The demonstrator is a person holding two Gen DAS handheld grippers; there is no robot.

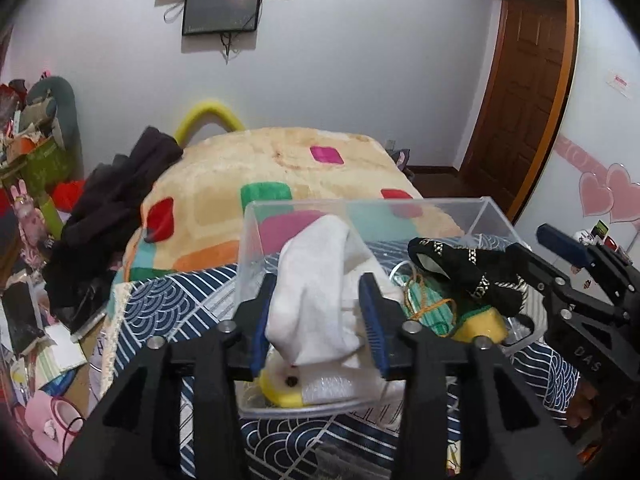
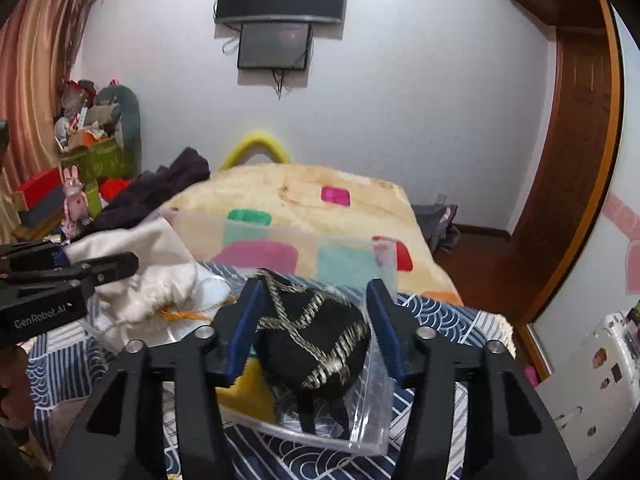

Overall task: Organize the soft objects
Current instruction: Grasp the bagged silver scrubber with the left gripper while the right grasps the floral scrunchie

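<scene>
A clear plastic bin (image 1: pixel 496 216) stands on the bed and holds soft things. My left gripper (image 1: pixel 318 316) has its blue pads on either side of a white sock (image 1: pixel 320 300) over the bin's left half. My right gripper (image 2: pixel 316 320) is open around a black cloth with gold trim (image 2: pixel 320 340) over the bin's right half (image 2: pixel 368 412); the cloth is not pinched. The cloth also shows in the left wrist view (image 1: pixel 468 268). A yellow sponge (image 1: pixel 484 326) and a green cloth with orange string (image 1: pixel 428 308) lie in the bin.
The bin sits on a blue wave-pattern sheet (image 1: pixel 168 308) beside a beige blanket with coloured squares (image 1: pixel 280 160). Dark clothes (image 1: pixel 108 208) are heaped at the left. Clutter fills the left floor (image 1: pixel 36 152). A wooden door (image 1: pixel 528 92) is at the right.
</scene>
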